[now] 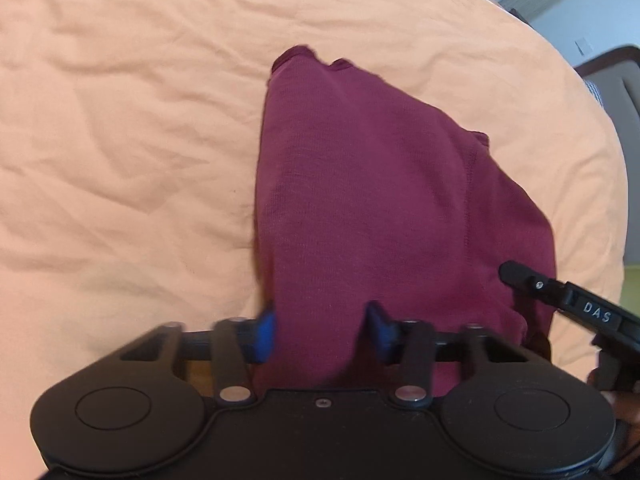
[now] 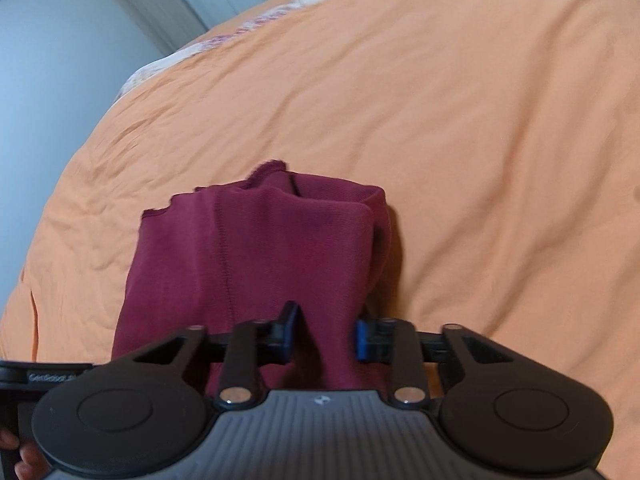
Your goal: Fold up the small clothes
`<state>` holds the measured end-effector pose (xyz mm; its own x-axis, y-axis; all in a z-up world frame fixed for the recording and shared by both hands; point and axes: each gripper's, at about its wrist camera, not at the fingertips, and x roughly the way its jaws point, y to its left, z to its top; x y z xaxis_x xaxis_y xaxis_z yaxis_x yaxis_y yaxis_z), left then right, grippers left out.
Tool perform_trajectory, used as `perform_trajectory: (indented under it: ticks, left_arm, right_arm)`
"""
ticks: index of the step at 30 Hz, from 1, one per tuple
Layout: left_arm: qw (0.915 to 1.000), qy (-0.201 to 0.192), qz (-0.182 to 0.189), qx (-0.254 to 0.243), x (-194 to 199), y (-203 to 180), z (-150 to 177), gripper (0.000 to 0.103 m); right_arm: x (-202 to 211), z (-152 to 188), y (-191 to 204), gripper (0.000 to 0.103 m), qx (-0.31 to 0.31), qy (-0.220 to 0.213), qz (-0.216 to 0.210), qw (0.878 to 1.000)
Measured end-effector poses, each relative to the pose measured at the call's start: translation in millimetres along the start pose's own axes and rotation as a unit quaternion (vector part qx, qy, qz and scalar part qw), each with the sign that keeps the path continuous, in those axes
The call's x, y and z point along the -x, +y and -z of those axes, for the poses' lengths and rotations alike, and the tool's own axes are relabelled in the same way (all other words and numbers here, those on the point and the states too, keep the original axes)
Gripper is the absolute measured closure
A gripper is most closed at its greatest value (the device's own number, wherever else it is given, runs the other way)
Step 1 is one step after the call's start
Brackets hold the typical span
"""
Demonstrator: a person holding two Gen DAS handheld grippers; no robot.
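Maroon garment (image 1: 372,200) fills your left wrist view, bunched on the orange bedsheet (image 1: 120,120); your left gripper (image 1: 322,332) pinches its near edge between blue pads, with the other tool at lower right. From your right wrist, your right gripper (image 2: 324,336) likewise clamps a fold of that cloth above the sheet.

A rumpled orange bedspread (image 1: 120,128) fills nearly everything here. Past its far edge runs a strip of pale floral bedding (image 2: 224,38), and beyond that a plain pale wall (image 2: 48,60). Off the bedspread's right edge sits 1 dark-framed chair (image 1: 612,80).
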<state>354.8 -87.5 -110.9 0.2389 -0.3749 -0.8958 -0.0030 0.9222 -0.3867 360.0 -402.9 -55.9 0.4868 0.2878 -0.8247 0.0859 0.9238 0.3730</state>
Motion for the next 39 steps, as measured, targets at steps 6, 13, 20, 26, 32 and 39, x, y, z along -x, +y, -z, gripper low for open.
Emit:
perform_trajectory:
  ticks: [6,13,20,26,32,39]
  left_arm:
    - [0.9971,-0.046,-0.008,-0.060,31,-22,-1,0.081]
    - [0.9894,-0.112,-0.020,-0.090,91,-3,-10,0.082]
    - [0.9875,-0.135,-0.050,-0.065,120,48,-21,0.081]
    - [0.9923,-0.102,-0.060,-0.038,96,87,-22,0.079]
    - [0.9937,-0.085,-0.061,-0.039,83,95,-18,0.067]
    - [0.9938,-0.070,-0.067,-0.056,76,97,-12,0.042]
  right_arm:
    - [31,-1,39,0.086,0.056,-0.033,0.005,0.998]
    - [49,-7,94,0.087,0.090,-0.078,-0.024,0.993]
    - [8,-22,137,0.087,0.094,-0.062,-0.049,0.992]
    - [-47,-17,155,0.085,0.083,-0.007,-0.017,0.996]
    - [-57,-2,148,0.049,0.054,0.003,0.019,0.998]
    - [-43,26,146,0.022,0.082,0.012,0.057,0.995]
